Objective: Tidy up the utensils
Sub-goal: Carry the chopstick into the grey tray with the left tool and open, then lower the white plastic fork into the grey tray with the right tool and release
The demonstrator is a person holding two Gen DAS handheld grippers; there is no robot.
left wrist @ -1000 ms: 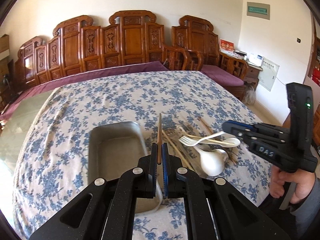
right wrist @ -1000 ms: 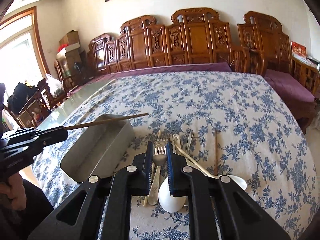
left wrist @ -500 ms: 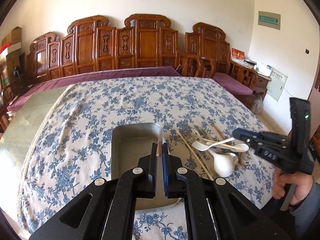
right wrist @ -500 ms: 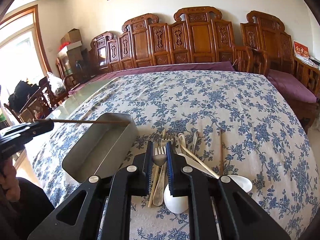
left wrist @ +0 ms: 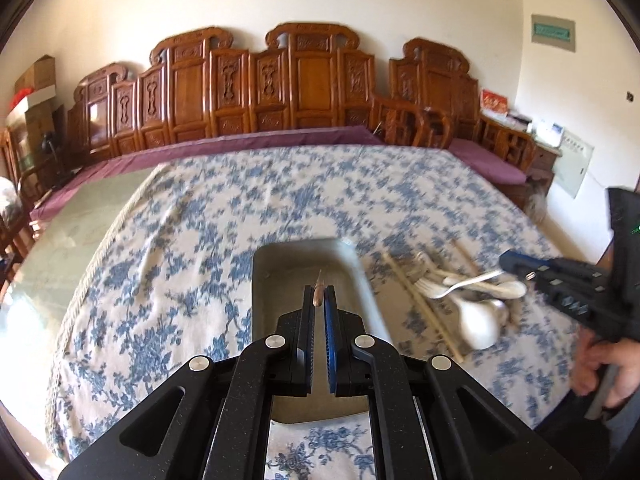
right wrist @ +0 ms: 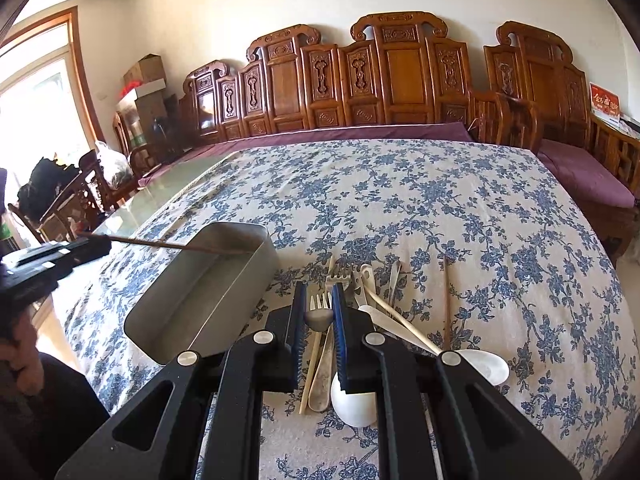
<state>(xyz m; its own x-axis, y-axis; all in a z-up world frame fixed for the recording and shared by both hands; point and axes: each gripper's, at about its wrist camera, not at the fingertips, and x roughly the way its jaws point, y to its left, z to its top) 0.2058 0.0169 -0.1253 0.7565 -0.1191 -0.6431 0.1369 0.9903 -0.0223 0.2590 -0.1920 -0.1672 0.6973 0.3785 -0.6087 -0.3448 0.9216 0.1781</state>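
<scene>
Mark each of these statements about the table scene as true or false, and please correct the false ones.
1. The left tool is shut on a brown chopstick. True.
2. The chopstick's far end points into the metal tray. True.
3. The metal tray already holds the forks and spoons. False: apart from the chopstick tip it looks empty; the white spoons and forks lie on the tablecloth beside it.
4. The right tool is wide open and empty. False: its pads are close around a grey metal handle end.
5. The tablecloth is plain red. False: it is pale with blue flowers.
</scene>
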